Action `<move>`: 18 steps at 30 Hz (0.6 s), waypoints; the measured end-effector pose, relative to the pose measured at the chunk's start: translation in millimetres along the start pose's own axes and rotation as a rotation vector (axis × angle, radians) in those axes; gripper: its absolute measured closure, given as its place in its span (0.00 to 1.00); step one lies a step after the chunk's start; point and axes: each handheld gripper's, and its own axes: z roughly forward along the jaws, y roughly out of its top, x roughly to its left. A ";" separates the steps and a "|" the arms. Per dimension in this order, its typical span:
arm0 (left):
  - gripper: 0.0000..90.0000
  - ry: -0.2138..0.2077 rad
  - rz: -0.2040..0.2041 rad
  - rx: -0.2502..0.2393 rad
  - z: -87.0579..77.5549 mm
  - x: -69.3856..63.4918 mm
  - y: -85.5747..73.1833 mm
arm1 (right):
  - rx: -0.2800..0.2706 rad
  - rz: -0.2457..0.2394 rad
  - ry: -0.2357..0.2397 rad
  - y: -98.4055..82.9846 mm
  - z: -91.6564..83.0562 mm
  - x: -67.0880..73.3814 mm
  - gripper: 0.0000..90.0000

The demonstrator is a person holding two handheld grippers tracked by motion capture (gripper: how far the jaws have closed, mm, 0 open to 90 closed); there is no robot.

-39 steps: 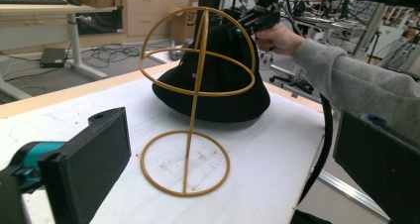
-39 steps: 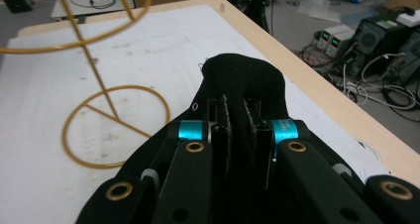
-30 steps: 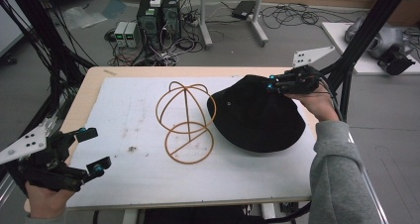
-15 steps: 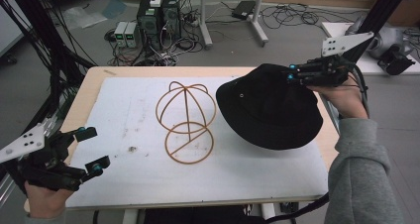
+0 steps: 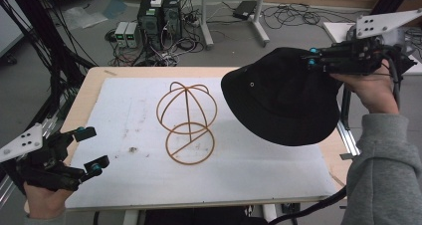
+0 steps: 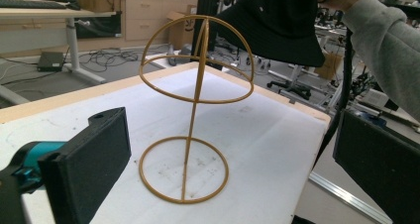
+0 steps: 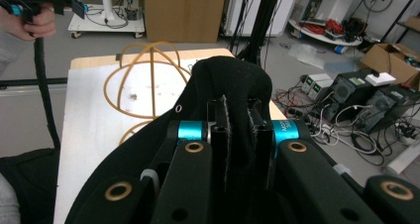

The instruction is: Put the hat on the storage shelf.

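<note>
A black bucket hat (image 5: 278, 98) hangs in the air above the table's right side, pinched at its top by my right gripper (image 5: 311, 58), which is shut on its fabric (image 7: 237, 120). A gold wire hat stand (image 5: 186, 118) stands upright on the white mat (image 5: 124, 110) at the table's middle, with a domed top (image 6: 198, 60) and a ring base (image 6: 183, 169). The hat (image 6: 277, 21) sits higher than the stand and to its right. My left gripper (image 5: 92, 148) rests open at the table's front left corner, nothing between its pads (image 6: 91, 154).
The wooden table (image 5: 94, 78) ends close to the mat on all sides. Computer boxes (image 5: 159, 16) and tangled cables lie on the floor beyond the far edge. A black pole (image 5: 346, 105) stands by the table's right edge under my right hand.
My right gripper has lifted the hat off the table and carried it up and to the right. The left gripper and the stand have stayed where they were.
</note>
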 end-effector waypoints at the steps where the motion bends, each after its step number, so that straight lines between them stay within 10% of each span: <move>1: 0.02 0.000 0.002 0.001 0.3 -0.3 0.3 | 0.001 -0.004 -0.003 3.6 -1.8 1.0 0.94; 18: 0.02 -0.007 0.002 0.005 2.5 -2.2 1.6 | -0.040 -0.045 0.002 46.8 -12.3 14.9 0.94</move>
